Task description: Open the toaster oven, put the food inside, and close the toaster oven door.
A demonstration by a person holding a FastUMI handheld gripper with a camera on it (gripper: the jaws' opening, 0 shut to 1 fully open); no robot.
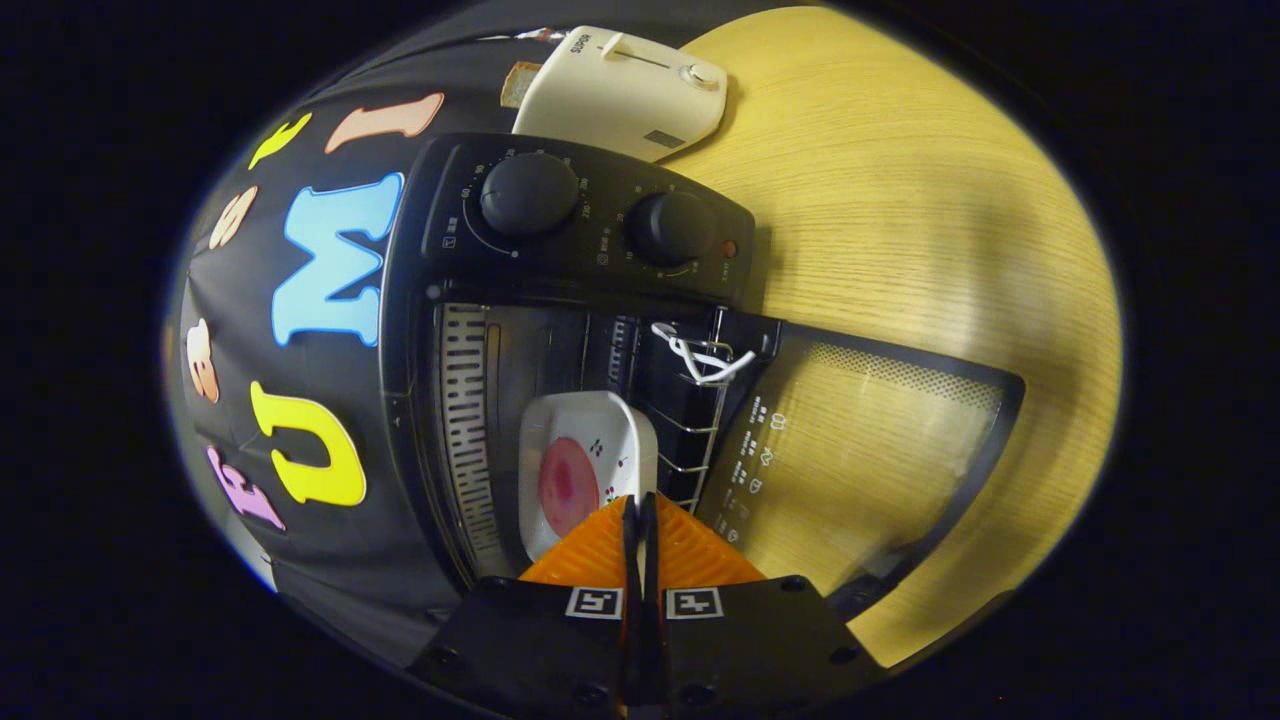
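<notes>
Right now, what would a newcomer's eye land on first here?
The black toaster oven with its glass door swung open over the wooden table. Inside it, just ahead of the gripper, a white dish holds pink food. The fingers are closed together, their tips at the dish's edge.

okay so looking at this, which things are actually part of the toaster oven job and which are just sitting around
Part of the job:
toaster oven, its glass door open
white dish with the pink food, inside the oven
hand-held gripper, fingers closed together on the dish's near edge

Just lying about:
cream pop-up toaster behind the oven
bread slice beside it
wooden table
</notes>
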